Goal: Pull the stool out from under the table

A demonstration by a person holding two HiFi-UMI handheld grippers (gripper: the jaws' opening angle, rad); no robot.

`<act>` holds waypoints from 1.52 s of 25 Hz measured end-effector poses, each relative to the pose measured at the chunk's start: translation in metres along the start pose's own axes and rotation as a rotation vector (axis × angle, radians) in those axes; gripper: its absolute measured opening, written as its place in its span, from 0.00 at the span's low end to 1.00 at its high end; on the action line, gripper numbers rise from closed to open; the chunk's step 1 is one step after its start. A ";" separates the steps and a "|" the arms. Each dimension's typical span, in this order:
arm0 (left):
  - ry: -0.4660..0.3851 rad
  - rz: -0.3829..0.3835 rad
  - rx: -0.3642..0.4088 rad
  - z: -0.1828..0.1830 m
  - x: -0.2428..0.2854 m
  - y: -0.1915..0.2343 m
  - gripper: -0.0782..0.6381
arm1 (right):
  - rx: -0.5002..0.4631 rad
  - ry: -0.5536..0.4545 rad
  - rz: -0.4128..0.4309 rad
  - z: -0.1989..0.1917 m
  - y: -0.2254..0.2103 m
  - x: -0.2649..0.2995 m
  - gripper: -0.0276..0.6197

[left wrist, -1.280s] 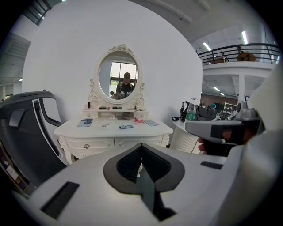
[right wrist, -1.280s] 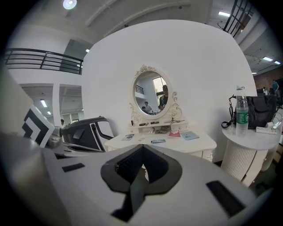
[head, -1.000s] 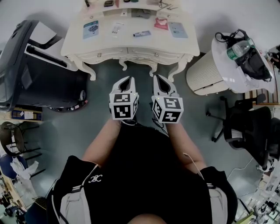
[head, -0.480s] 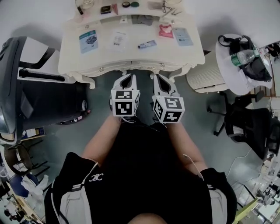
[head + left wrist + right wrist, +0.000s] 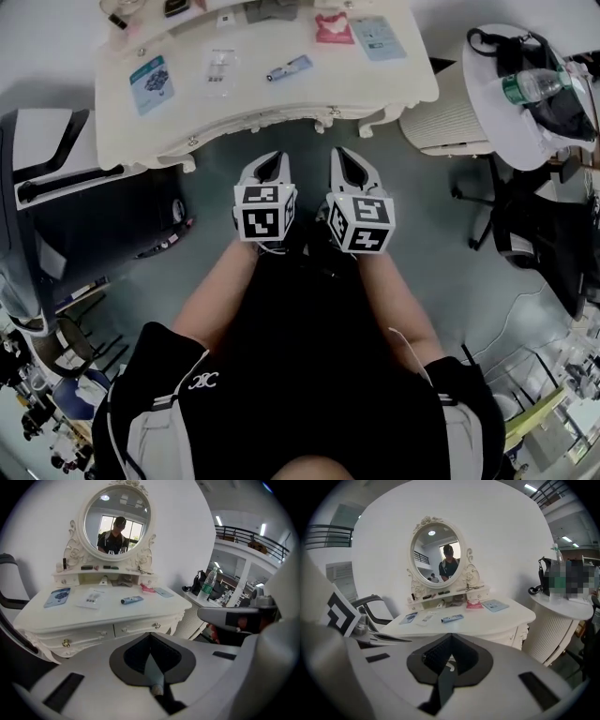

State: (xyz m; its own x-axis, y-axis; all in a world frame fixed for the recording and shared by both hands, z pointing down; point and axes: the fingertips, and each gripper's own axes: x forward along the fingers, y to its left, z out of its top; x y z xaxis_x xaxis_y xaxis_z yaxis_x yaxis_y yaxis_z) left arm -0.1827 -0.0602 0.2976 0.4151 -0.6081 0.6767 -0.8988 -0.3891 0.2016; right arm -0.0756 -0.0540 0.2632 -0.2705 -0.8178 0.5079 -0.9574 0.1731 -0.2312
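Note:
A cream dressing table with curved legs and small drawers stands in front of me. No stool shows in any view, and the tabletop hides the space under it in the head view. My left gripper and right gripper hang side by side just short of the table's front edge, both shut with nothing between the jaws. Along the left gripper I see the table's drawers. Past the right gripper the tabletop and its oval mirror show.
A blue tube, cards and small items lie on the table. A round white side table with a bottle and a black bag stands to the right, a black office chair below it. A large black and grey unit stands at the left.
The table has slid up and tilted in the head view. Both grippers have kept side by side and stayed shut, now slightly closer to the table's front edge.

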 end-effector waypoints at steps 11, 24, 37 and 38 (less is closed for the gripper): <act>0.214 0.000 0.060 -0.082 0.081 -0.024 0.12 | 0.186 0.092 -0.003 -0.105 -0.059 0.034 0.05; 0.272 -0.040 0.037 -0.183 0.219 -0.015 0.12 | 0.342 0.127 -0.047 -0.250 -0.131 0.100 0.05; 0.249 -0.187 -0.423 -0.243 0.301 -0.008 0.12 | 0.436 0.181 -0.094 -0.336 -0.174 0.120 0.05; 0.215 -0.226 -0.560 -0.240 0.307 -0.009 0.12 | 0.435 0.187 -0.097 -0.339 -0.178 0.119 0.05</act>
State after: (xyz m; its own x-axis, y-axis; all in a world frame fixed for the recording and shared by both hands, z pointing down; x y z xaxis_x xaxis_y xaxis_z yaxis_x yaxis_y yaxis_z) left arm -0.0814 -0.0771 0.6737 0.6180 -0.3780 0.6894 -0.7538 -0.0359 0.6561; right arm 0.0287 0.0034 0.6459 -0.2335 -0.6993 0.6756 -0.8587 -0.1777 -0.4807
